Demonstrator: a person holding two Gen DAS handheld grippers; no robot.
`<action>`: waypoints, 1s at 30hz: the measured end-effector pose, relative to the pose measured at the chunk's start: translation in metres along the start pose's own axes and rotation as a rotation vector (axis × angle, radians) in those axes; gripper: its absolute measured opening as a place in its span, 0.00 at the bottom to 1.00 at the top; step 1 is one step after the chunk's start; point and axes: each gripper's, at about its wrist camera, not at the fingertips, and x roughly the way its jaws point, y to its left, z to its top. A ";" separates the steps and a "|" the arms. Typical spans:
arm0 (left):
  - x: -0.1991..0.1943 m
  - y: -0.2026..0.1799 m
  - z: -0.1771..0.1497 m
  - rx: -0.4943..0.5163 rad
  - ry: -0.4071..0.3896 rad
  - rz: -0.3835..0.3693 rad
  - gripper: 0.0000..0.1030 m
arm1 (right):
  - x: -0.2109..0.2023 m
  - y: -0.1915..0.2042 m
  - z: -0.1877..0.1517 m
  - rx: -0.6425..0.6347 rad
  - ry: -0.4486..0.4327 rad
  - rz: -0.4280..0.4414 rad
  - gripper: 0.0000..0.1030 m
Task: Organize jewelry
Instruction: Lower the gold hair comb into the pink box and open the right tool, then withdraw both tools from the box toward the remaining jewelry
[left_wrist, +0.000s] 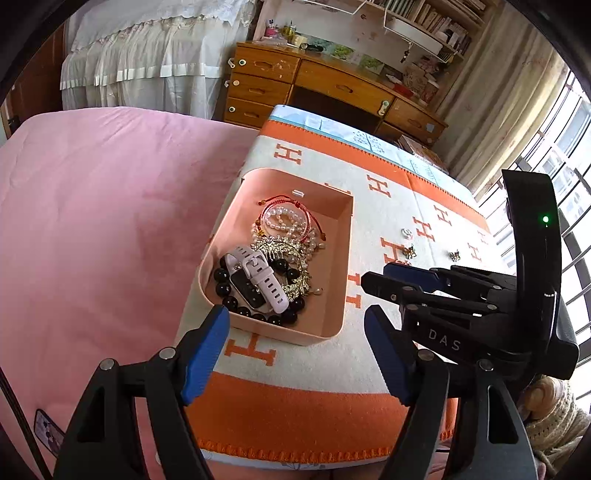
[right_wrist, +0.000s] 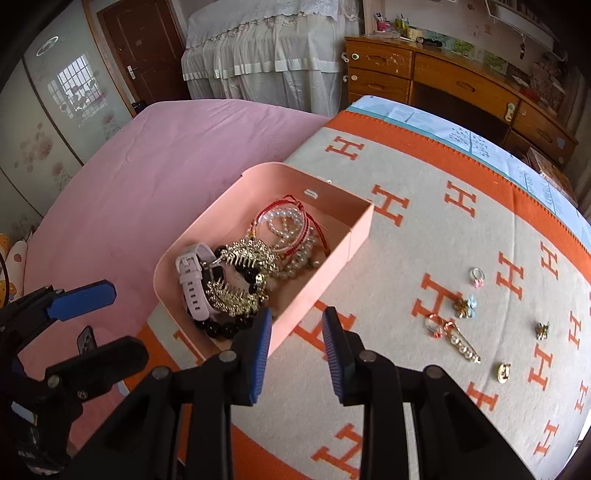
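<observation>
A pink open box (left_wrist: 334, 280) (right_wrist: 334, 254) stands on the orange-and-cream blanket. It holds a pale pink watch (left_wrist: 255, 277) (right_wrist: 192, 280), a gold hair comb (right_wrist: 240, 284), black beads (left_wrist: 223, 282) and pearl and red-cord bracelets (right_wrist: 286, 223). My left gripper (left_wrist: 295, 325) is open, its fingers astride the box's near wall without touching it. My right gripper (right_wrist: 296, 321) hovers at the box's near right corner, narrowly open, with nothing between its pads. Loose on the blanket to the right lie a ring (right_wrist: 476, 277), a flower brooch (right_wrist: 465, 306), a pearl hairpin (right_wrist: 461, 343) and small gold pieces (right_wrist: 503, 372).
The blanket (right_wrist: 406, 424) covers a raised surface beside a pink bed (left_wrist: 92, 221). A wooden desk with drawers (left_wrist: 295, 85) stands beyond its far edge, and a window with bars (left_wrist: 569, 155) is at the right. The right gripper's body (left_wrist: 461, 295) hangs close beside the left one.
</observation>
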 end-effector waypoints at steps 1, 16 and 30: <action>0.000 -0.004 -0.001 0.009 0.003 -0.002 0.72 | -0.002 -0.004 -0.005 0.012 0.002 -0.001 0.28; 0.007 -0.075 -0.012 0.161 0.029 -0.022 0.72 | -0.049 -0.072 -0.055 0.210 -0.067 0.015 0.28; 0.018 -0.127 -0.012 0.242 0.063 -0.003 0.72 | -0.071 -0.128 -0.079 0.334 -0.138 0.050 0.28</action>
